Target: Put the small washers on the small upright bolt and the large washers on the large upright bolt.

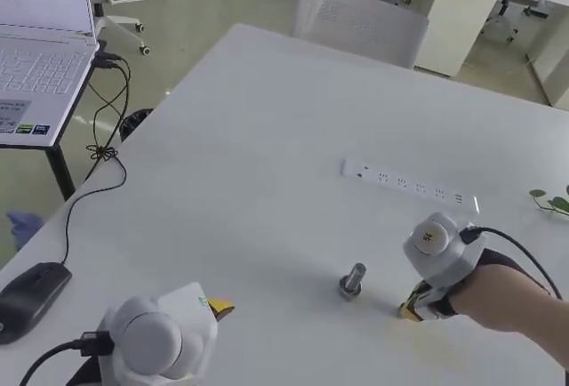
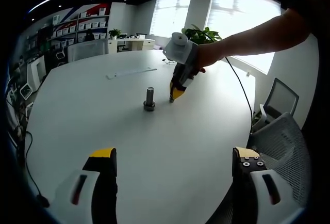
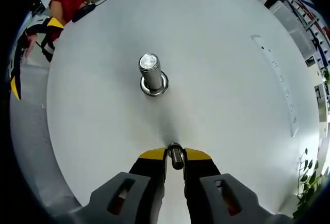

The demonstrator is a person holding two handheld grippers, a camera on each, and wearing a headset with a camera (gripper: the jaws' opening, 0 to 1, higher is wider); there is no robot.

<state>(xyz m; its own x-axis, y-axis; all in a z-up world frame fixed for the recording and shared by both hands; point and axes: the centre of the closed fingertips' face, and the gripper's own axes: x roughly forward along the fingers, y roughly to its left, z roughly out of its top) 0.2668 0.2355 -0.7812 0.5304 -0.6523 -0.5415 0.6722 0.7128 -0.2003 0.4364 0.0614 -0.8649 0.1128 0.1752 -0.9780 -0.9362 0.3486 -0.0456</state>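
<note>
Small shiny metal bolt (image 3: pixel 176 158) clenched in the fingers of the right gripper (image 1: pixel 410 311), just beside the big silver upright bolt (image 3: pixel 151 74): stand it straight on the white tabletop (image 1: pixel 267 137), let go slowly. Fingers of the left gripper (image 2: pixel 174 157) released, empty.

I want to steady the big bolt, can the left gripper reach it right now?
Probably yes: the left gripper is open, with bare table between it and the large bolt. The right gripper sits close beside the bolt, not in between.
</note>
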